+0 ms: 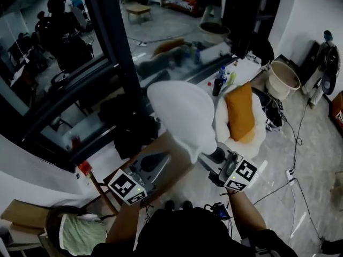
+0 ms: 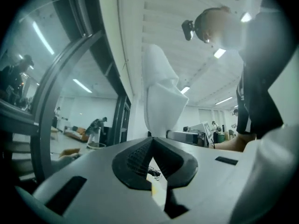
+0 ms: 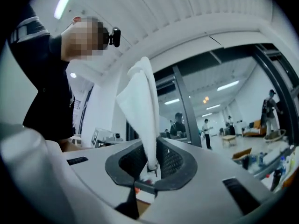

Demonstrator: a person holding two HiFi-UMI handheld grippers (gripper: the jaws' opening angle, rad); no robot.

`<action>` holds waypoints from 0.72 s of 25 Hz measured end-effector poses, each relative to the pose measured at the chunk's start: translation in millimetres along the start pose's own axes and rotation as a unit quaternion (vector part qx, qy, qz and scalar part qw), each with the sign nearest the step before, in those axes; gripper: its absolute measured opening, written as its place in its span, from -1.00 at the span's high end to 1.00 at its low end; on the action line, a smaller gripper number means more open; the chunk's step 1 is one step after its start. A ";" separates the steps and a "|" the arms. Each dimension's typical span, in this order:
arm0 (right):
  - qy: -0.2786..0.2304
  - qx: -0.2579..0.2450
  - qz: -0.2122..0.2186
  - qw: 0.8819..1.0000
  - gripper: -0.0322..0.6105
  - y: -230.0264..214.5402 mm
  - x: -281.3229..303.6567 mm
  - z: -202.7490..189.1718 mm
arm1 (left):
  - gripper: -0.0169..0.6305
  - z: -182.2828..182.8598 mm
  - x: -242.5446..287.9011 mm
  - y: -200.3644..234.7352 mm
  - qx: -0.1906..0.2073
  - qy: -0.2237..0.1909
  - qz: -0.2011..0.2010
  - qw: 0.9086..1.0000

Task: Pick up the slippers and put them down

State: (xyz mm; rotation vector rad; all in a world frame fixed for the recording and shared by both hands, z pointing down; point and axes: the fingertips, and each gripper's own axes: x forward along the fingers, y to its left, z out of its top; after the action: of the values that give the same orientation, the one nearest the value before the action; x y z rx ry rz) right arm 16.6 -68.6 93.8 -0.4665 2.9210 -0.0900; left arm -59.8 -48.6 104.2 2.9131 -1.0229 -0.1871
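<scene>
- The white slipper is up in the air, off the floor, with its broad end on the far side and its narrow end pointing near and right, into the right gripper.
- I cannot tell whether it is one slipper or two pressed flat together.
- In the right gripper view the slipper stands up out of the right gripper. The jaws are clenched on its lower edge, and the thin white material is pinched between the dark ribbed pads.
- The left gripper is just left of the slipper's narrow end and does not touch it.
- In the left gripper view the left gripper has its jaws together at the tips with nothing between them. The slipper rises beyond them.
- Both grippers point about level and sit side by side, near the person's chest.
- A brown board lies below the grippers.
- A head camera on the person shows above the slipper in the right gripper view.
- An orange cushion rests on a white seat, just right of the slipper.
- Bottles stand farther off, beyond the cushion.
- A pale round bin sits far right.
- Cables trail across the floor on the right.
- A dark window frame runs along the left.
</scene>
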 end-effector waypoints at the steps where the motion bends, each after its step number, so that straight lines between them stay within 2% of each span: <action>1: -0.011 -0.015 0.002 1.000 0.71 5.9 0.0 12.0 | 0.91 11.1 0.6 -5.1 0.010 -0.007 -0.003 1.000; 4: -0.043 -0.044 0.004 0.998 0.72 19.8 -0.3 37.3 | 0.91 37.6 1.6 -17.6 0.037 -0.024 -0.012 0.999; 8: -0.076 -0.050 0.005 0.996 0.72 29.8 -4.1 51.8 | 0.91 56.6 -0.6 -28.7 0.061 -0.040 -0.019 0.997; 18: -0.094 -0.048 -0.003 0.994 0.72 34.1 -20.4 51.3 | 0.91 51.5 -2.8 -40.7 0.067 -0.043 -0.025 0.996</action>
State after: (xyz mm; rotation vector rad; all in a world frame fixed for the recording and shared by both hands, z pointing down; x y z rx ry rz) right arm 35.0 -31.5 43.9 -0.4724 2.7476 0.0901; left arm -43.5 -15.4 50.0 3.0786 -1.0133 -0.2587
